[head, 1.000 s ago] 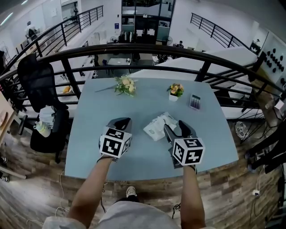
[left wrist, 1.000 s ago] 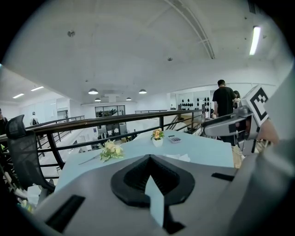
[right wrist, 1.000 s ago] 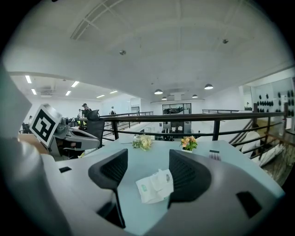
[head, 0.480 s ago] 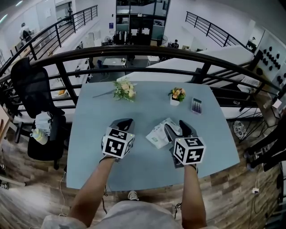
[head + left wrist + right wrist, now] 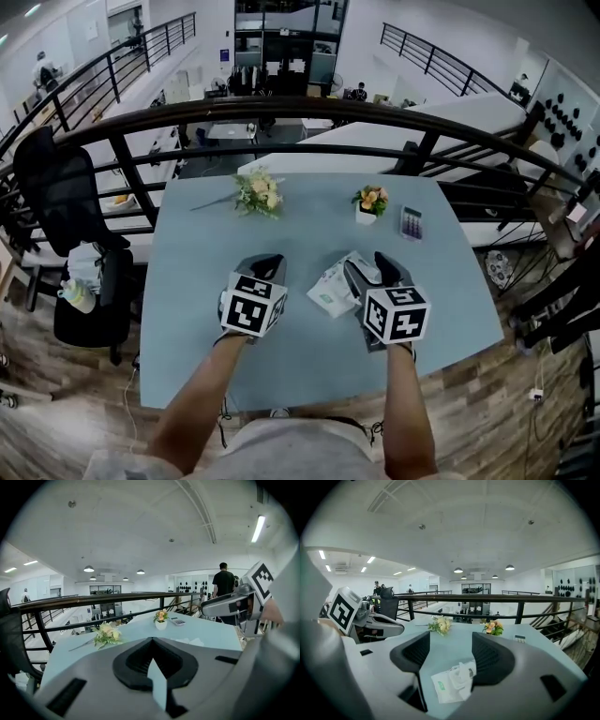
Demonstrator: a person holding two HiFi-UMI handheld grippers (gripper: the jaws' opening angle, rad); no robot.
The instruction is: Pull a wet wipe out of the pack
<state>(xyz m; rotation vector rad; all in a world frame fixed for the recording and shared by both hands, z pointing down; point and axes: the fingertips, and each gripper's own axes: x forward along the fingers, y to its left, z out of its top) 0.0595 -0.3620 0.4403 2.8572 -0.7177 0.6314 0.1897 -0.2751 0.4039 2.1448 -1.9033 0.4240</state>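
That wet wipe pack (image 5: 335, 284) looks soft and light, lying on the tabletop (image 5: 187, 281) just past the right gripper (image 5: 368, 265) (fingers apart; left gripper (image 5: 264, 265) fingers together), so pinching its floppy tuft (image 5: 461, 672) seems best.

Left gripper (image 5: 266, 266) and right gripper (image 5: 372, 265) in smooth grey plastic, broad curved jaws lined with black ribbed pads (image 5: 490, 660); each topped by a white cube (image 5: 253, 306) bearing black square markers; bare forearms (image 5: 202, 394), pale grey garment (image 5: 281, 452) at the waist
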